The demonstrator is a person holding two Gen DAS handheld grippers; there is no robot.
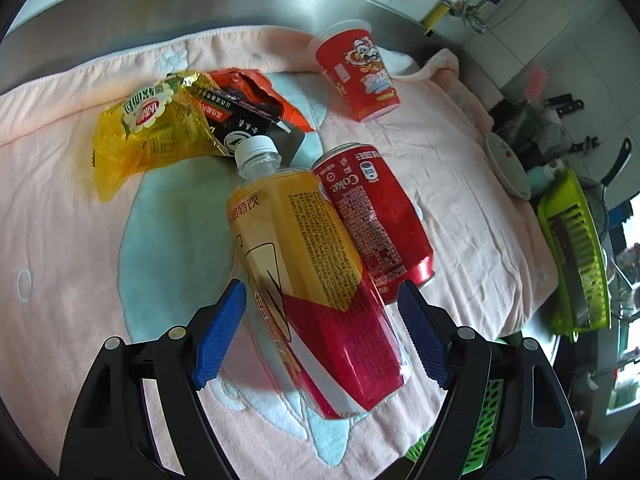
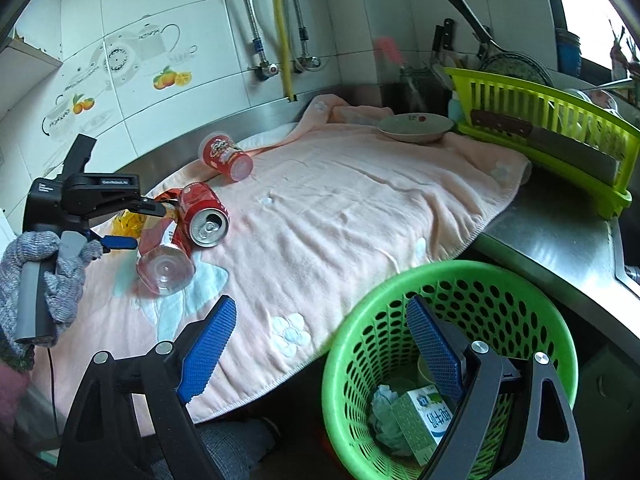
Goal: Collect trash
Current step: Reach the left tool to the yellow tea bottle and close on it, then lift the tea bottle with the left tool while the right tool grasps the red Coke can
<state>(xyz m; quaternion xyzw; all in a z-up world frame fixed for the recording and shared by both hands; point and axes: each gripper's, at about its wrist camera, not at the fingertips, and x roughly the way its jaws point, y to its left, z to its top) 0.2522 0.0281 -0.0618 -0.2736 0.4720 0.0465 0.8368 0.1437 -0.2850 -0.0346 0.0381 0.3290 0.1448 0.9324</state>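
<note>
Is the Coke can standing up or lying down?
Lying down. The Coke can rests on its side on the towel, its opened top facing sideways.

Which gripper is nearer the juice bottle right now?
Left. The left gripper straddles the juice bottle, jaws open; the right gripper hangs open by the green basket, well away.

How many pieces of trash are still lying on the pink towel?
5: bottle between the left fingers, Coke can beside it, red cup farther back, and yellow wrapper with black packet.

Left wrist view close above bottle (image 1: 316,280), right wrist view farther back, both facing pink towel (image 2: 360,208)
</note>
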